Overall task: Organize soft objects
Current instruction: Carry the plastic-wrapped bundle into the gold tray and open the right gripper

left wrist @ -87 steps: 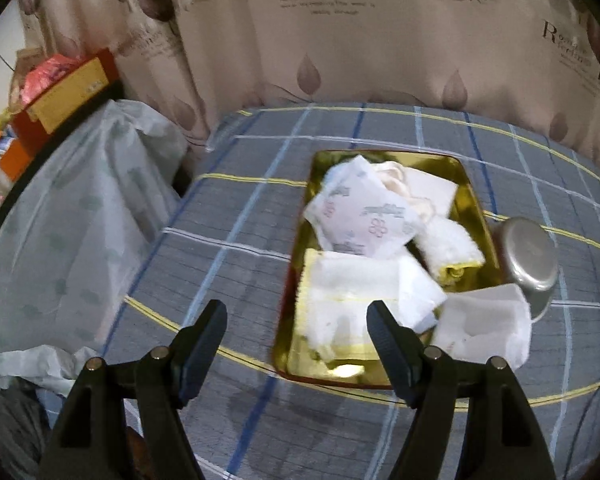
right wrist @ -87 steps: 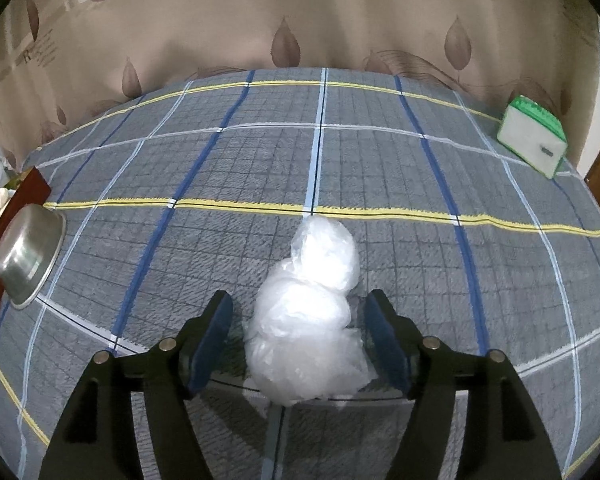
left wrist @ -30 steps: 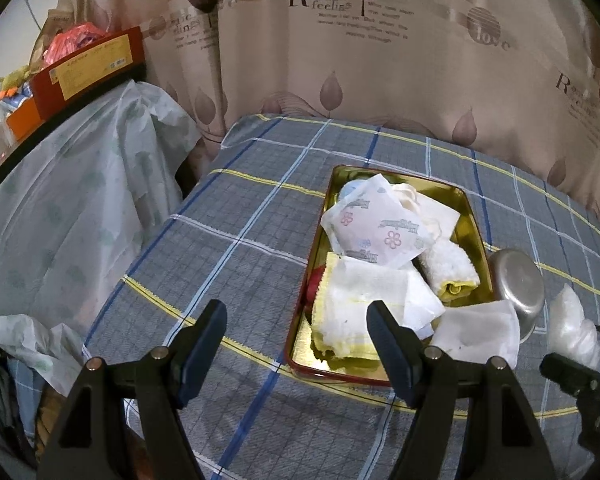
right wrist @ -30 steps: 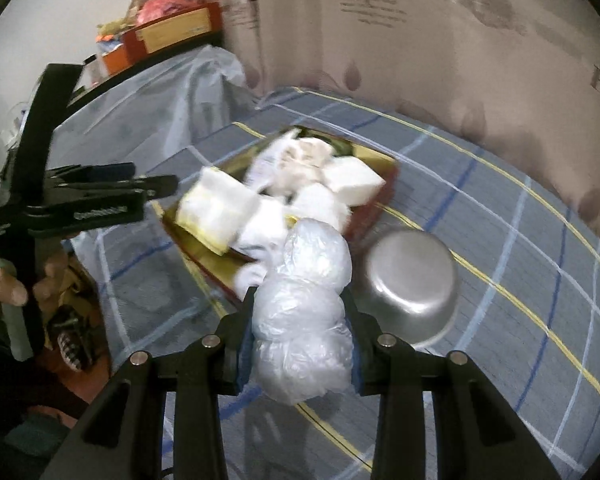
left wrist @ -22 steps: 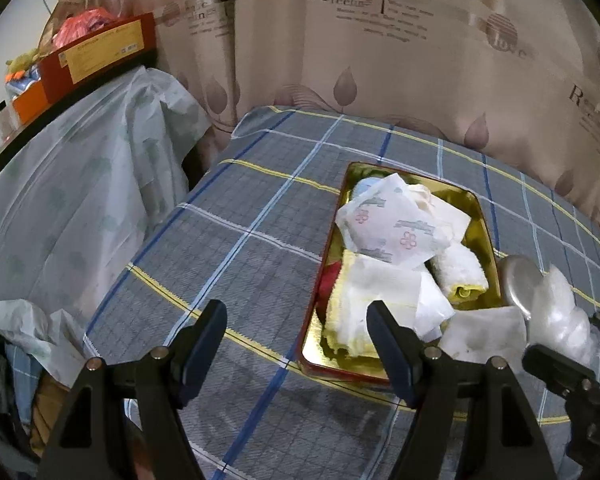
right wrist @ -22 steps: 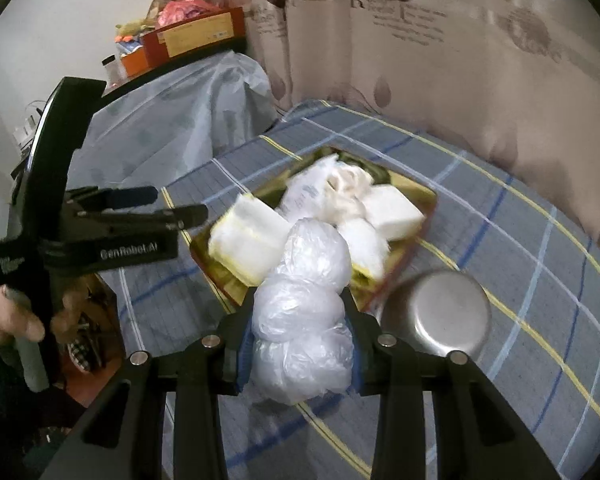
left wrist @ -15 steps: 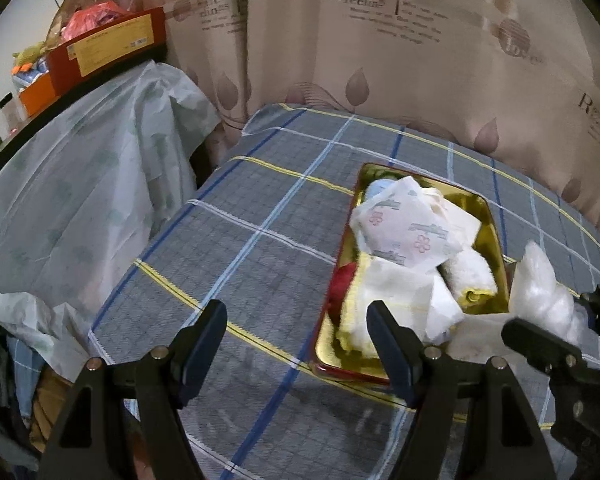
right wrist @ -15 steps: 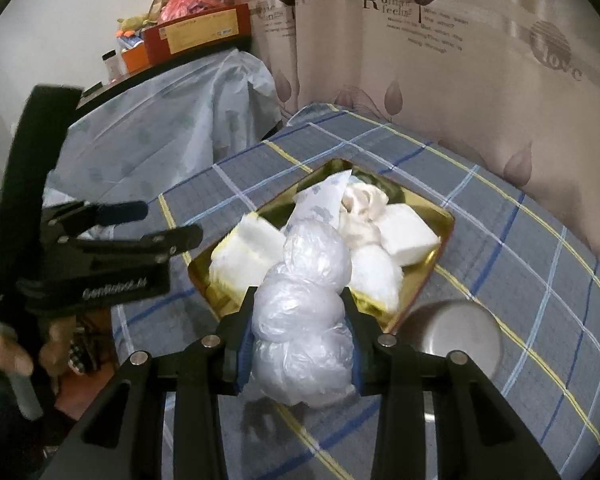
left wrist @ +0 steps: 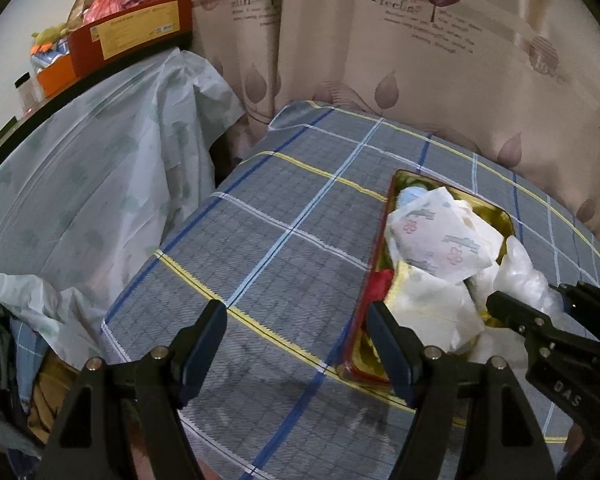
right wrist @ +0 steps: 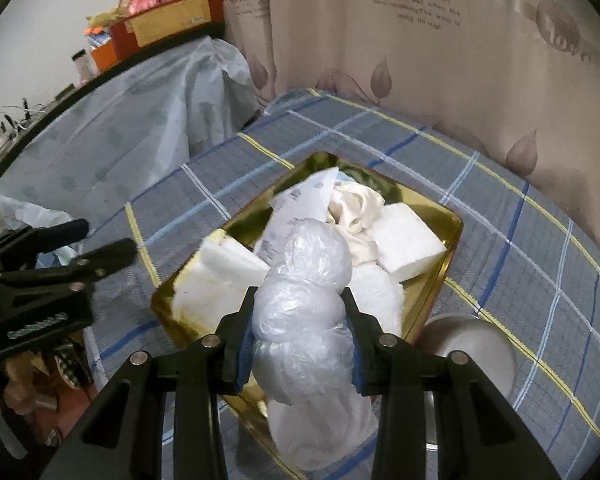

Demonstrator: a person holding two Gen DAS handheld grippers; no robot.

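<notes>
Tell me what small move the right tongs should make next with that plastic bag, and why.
Probably lower a little, then let go. The right tongs grip the crumpled plastic bag above the near end of the gold tray, already piled with cloths and packets, so a low release should keep it from rolling out. The left tongs are open and off to the side.

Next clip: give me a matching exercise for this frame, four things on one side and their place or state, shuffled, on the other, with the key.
Things:
1. crumpled plastic bag
2. left gripper
3. metal bowl
4. gold tray

Place or state:
A. open, nothing between its fingers
B. on the checked cloth beside the tray
C. squeezed in the right gripper
D. filled with white cloths and packets

Pairs: 1-C, 2-A, 3-B, 4-D
</notes>
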